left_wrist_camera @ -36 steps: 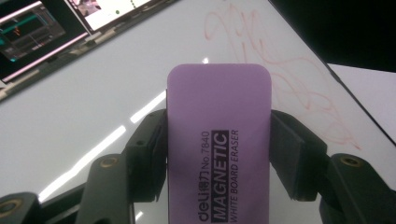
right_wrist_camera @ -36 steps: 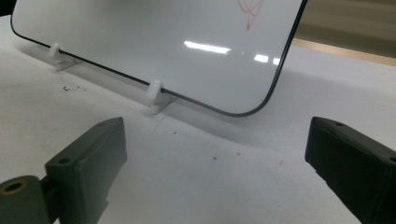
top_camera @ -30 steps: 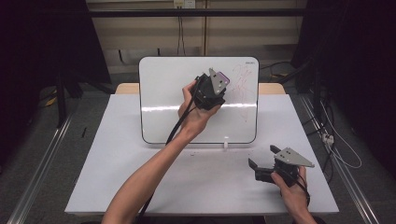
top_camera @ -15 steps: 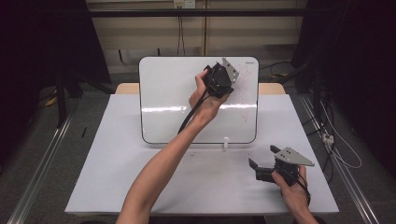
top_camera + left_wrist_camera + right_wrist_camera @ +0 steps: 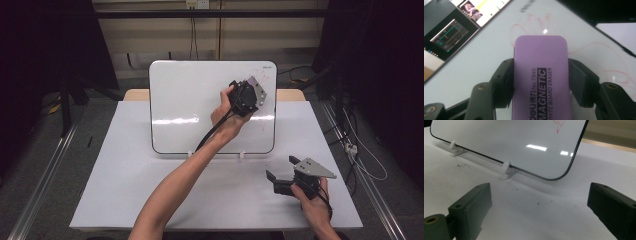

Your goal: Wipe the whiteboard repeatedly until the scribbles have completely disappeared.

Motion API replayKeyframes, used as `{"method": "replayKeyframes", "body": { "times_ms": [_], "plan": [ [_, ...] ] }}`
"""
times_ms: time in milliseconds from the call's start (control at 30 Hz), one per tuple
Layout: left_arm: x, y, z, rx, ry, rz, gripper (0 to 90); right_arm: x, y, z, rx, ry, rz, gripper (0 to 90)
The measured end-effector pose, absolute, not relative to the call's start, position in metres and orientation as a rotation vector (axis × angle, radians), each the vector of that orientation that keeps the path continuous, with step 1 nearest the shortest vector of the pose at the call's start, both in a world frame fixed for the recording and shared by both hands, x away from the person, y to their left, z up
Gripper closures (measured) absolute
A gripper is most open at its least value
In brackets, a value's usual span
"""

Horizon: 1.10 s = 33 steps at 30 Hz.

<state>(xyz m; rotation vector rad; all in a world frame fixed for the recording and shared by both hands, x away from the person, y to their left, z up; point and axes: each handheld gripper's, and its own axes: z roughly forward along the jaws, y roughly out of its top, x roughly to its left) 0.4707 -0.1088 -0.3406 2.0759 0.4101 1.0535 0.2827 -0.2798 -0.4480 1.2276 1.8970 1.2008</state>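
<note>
A white board stands tilted on small white feet at the back of the table. Faint red scribbles mark its upper right part; a red mark also shows in the right gripper view. My left gripper is held up against that part of the board, shut on a purple magnetic board eraser whose far end lies close to the scribbles. My right gripper rests low at the table's front right, jaws open and empty, pointing toward the board's lower right corner.
The white tabletop stretches wide in front of the board. White clip feet hold the board's bottom edge. A monitor reflection shows at the board's left. Cables lie on the floor at the right.
My left gripper with the eraser has slid rightward and a little down across the board's upper right area. The right gripper has stayed where it was.
</note>
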Motion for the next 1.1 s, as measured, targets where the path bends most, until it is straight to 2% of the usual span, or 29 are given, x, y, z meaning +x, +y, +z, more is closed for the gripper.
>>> {"method": "replayKeyframes", "body": {
  "times_ms": [200,567,667,967,1100],
  "plan": [
    [0.476,-0.107,-0.339,2.069,0.394,1.043,41.4,0.283,-0.280,-0.448,1.228,1.901,1.203,5.5],
    [0.515,-0.100,-0.301,1.966,0.470,1.098,41.4,0.283,-0.281,-0.449,1.231,1.901,1.208,5.5],
    [0.512,-0.105,-0.305,1.985,0.436,1.119,41.4,0.285,-0.282,-0.450,1.233,1.907,1.210,5.5],
    [0.483,-0.124,-0.338,2.023,0.325,1.049,41.4,0.284,-0.280,-0.450,1.227,1.913,1.211,5.5],
    [0.486,-0.122,-0.334,2.023,0.323,1.044,41.4,0.283,-0.280,-0.449,1.223,1.911,1.211,5.5]
  ]
}}
